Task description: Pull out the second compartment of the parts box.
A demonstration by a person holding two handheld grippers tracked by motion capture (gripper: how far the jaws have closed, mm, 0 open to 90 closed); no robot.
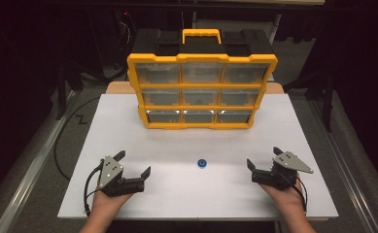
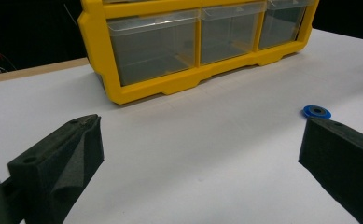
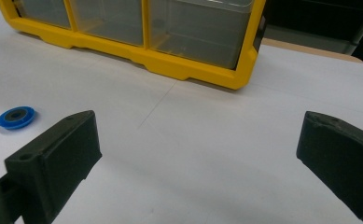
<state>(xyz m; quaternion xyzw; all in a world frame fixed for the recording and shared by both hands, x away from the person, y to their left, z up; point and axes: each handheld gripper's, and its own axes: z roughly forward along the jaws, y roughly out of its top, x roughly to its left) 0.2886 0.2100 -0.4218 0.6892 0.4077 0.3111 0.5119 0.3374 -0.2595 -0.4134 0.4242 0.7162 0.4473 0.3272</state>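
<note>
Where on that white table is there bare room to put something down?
The widest bare patch runs between the yellow drawer cabinet and the two grippers, broken only by the small blue ring near the middle. The table also has bare strips left and right of the cabinet. The back is crowded: the cabinet fills it.

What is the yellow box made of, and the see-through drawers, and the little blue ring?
The box frame looks like hard moulded plastic: even yellow colour, rounded edges, slight shine. The drawers seem to be clear plastic, a bit cloudy, since you can see through them. The ring is smooth and glossy blue, probably plastic, with a dark middle; it is too small to be sure.
</note>
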